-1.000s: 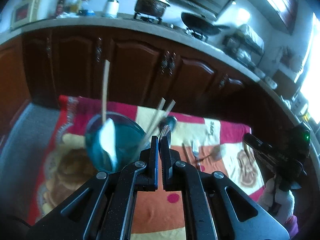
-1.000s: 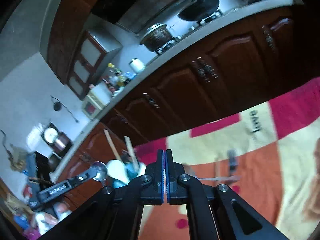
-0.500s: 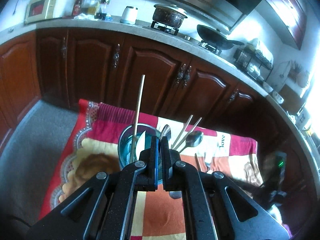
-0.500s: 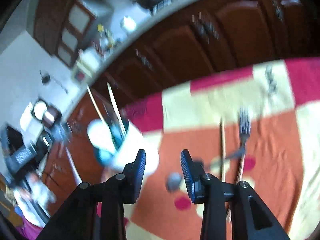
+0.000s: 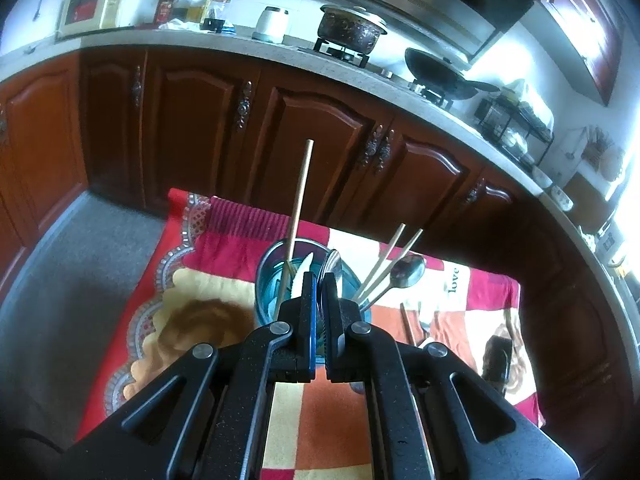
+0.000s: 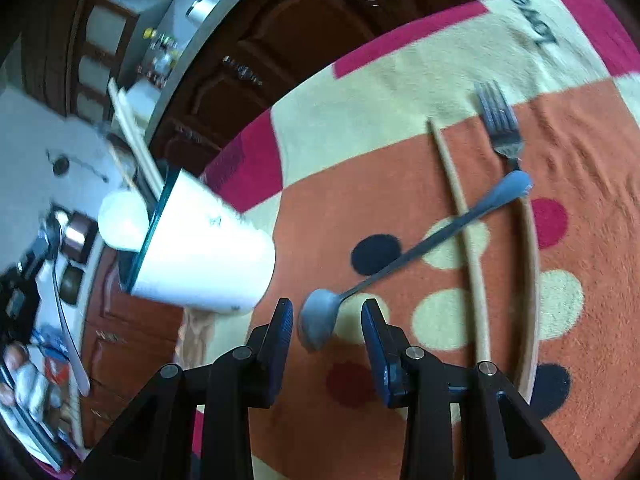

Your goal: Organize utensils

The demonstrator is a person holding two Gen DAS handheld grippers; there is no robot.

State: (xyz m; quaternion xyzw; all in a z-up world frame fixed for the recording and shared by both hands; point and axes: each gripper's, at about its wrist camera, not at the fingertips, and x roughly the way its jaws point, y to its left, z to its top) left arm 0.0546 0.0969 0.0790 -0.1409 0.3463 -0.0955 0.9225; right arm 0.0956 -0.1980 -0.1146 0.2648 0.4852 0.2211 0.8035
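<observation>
Left gripper [image 5: 319, 280] clamps a metal spoon [image 5: 333, 266] above the cup [image 6: 208, 252]. Right gripper [image 6: 326, 316], jaws apart, straddles a second spoon [image 6: 404, 258] crossing chopsticks [image 6: 466, 236] beside a fork [image 6: 500, 124].

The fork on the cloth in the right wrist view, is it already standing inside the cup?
No, the fork lies flat on the cloth, far right of the cup.

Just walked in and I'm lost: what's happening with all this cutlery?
A person with a gripper in each hand is gathering utensils into a cup on a patterned cloth. The left gripper is shut on a spoon handle at the cup's rim. The right gripper, open, brackets the bowl of a spoon lying across a chopstick beside a fork.
</observation>
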